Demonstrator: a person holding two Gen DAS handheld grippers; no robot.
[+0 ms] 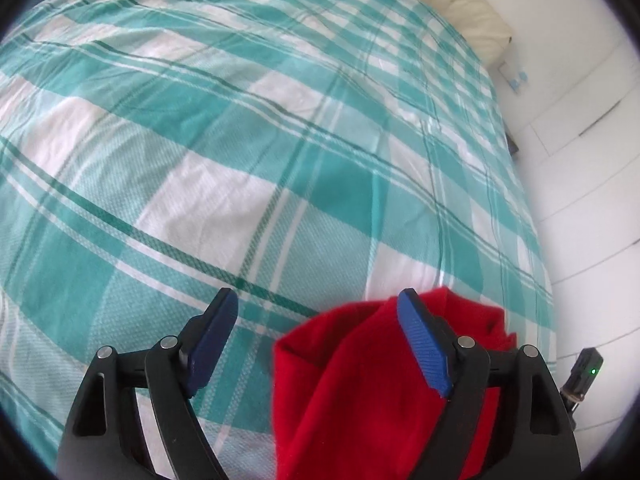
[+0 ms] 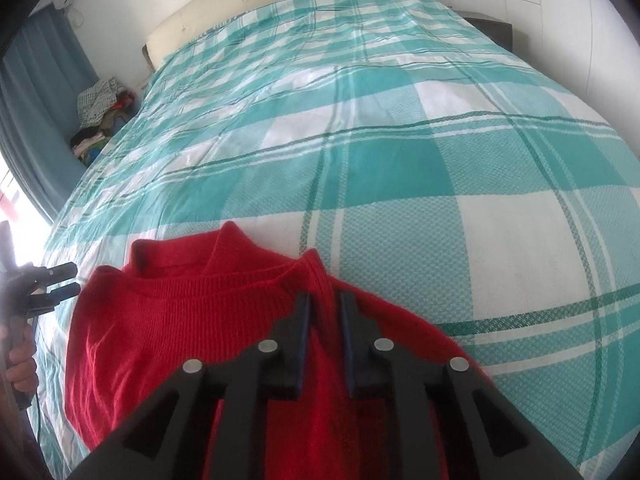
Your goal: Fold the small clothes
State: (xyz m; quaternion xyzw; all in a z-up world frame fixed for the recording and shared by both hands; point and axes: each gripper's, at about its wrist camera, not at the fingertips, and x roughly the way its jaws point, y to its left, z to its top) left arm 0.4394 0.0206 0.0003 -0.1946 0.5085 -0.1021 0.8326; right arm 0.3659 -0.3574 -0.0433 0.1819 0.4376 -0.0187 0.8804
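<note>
My right claw (image 2: pixel 324 312) pinches the red sweater's (image 2: pixel 192 320) shoulder on the bed (image 2: pixel 400 160); left claw (image 1: pixel 316 320) gapes apart, holding nothing. One thin pinch could slip and bunch everything.

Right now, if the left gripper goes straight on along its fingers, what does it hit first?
Probably the bedsheet. The left gripper is open and points down at bare plaid; the red sweater lies mostly by its right finger, not ahead. Depth is hard to judge.
</note>
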